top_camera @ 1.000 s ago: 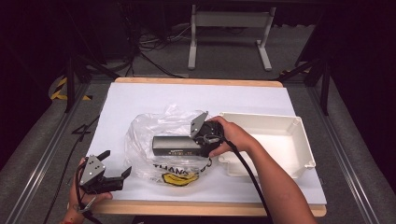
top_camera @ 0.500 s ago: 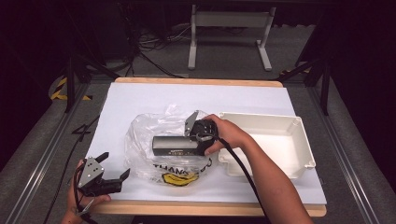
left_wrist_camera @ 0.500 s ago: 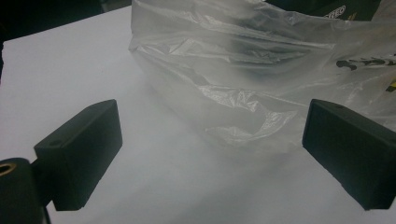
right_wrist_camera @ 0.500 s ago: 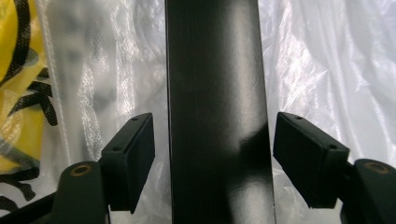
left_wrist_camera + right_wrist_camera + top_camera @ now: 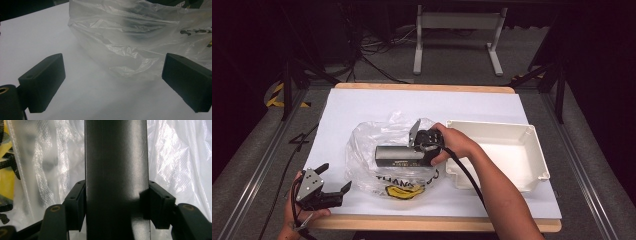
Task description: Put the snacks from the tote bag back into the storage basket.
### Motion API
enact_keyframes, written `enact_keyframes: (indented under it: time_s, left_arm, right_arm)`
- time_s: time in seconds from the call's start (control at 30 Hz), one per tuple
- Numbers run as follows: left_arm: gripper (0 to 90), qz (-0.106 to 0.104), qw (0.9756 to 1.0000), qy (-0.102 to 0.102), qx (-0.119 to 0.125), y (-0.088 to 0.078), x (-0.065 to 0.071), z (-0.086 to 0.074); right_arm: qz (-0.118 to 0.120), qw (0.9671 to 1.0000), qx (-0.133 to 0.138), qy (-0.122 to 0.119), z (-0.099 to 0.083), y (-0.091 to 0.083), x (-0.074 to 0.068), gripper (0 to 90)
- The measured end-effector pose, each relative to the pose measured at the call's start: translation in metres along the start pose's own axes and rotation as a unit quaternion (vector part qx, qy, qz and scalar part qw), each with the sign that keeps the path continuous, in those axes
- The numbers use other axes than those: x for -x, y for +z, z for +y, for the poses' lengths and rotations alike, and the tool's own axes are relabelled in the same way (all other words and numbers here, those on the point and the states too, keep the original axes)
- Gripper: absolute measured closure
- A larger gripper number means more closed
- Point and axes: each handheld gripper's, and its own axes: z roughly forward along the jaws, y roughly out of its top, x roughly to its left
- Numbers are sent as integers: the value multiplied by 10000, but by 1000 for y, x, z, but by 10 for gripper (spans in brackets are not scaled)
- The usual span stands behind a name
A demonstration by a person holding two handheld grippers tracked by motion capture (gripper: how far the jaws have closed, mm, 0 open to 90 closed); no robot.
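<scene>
Left gripper (image 5: 331, 189): held by the person's left hand (image 5: 294, 215) at the near left corner of the table (image 5: 362, 105); jaws stood wide apart with nothing between them.
Ahead of the left jaws: in the left gripper view the crumpled edge of the clear plastic bag (image 5: 130, 47) lay on the white table cover, beyond the jaw tips and not touching either one.
Plastic bag: spread on the table between the two grippers, with black lettering and a yellow mark on its near side (image 5: 404, 190).
Black box (image 5: 399, 156): a long dark rectangular block lying on the bag, its long axis level across the table, one end in the right jaws and the other pointing away from them toward the left gripper's side.
Right gripper (image 5: 421, 145): the jaws had just been closing and were clamped on the black box.
Between the right jaws: in the right gripper view the box (image 5: 116, 177) ran straight out from the jaws along their line, one pad pressed on each long side.
Beyond the right jaws: bag plastic on both sides of the box.
White tray (image 5: 532, 150): behind the right gripper, just beside the bag.
</scene>
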Motion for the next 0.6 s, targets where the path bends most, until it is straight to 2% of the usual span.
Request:
enact_keyframes:
  time_s: [0.17, 0.3, 0.53, 0.6]
  left_arm:
    - [58, -5, 10000, 16, -27, 0, -1, -1]
    - [58, -11, 10000, 16, -41, -1, 0, -1]
    - [58, -39, 10000, 22, -79, 0, -1, -2]
    - [58, -64, 10000, 7, -66, 0, -1, -2]
  right_arm:
    - [44, 9999, 100, 37, -2, -2, 0, 425]
    - [-11, 10000, 96, 22, -1, -3, -1, 426]
    - [-144, 9999, -1, -67, 2, -7, -5, 426]
    - [-117, 9999, -22, -89, 3, -8, -5, 426]
